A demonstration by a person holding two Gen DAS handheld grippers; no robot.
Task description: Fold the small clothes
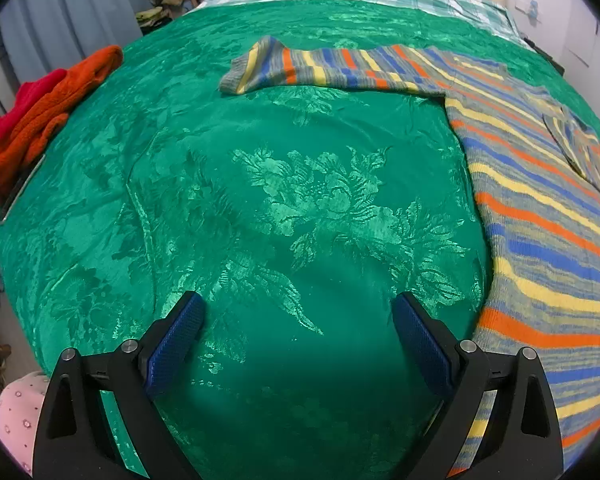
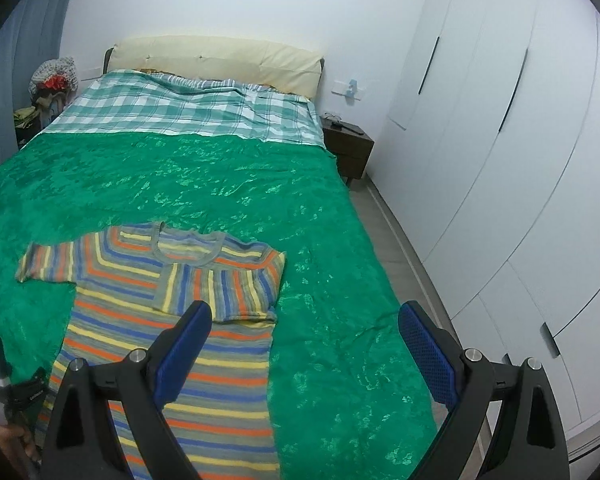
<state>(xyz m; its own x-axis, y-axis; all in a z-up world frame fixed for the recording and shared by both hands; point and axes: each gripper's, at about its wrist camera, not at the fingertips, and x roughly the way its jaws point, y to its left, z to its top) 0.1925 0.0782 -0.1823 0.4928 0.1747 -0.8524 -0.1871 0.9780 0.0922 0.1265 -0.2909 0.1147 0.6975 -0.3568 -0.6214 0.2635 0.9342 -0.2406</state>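
Observation:
A striped knit sweater (image 2: 172, 336), in grey, blue, orange and yellow, lies flat on the green bedspread (image 2: 220, 184). Its right sleeve (image 2: 220, 292) is folded in across the chest. Its left sleeve (image 1: 324, 66) lies stretched out sideways. In the left wrist view the sweater's body (image 1: 540, 240) fills the right side. My left gripper (image 1: 298, 334) is open and empty above bare bedspread, left of the sweater. My right gripper (image 2: 304, 340) is open and empty above the sweater's right edge.
An orange and red pile of clothes (image 1: 40, 116) lies at the bed's left edge. A checked blanket (image 2: 196, 108) and cream headboard (image 2: 220, 56) are at the far end. White wardrobes (image 2: 520, 160) and a nightstand (image 2: 348, 144) stand to the right.

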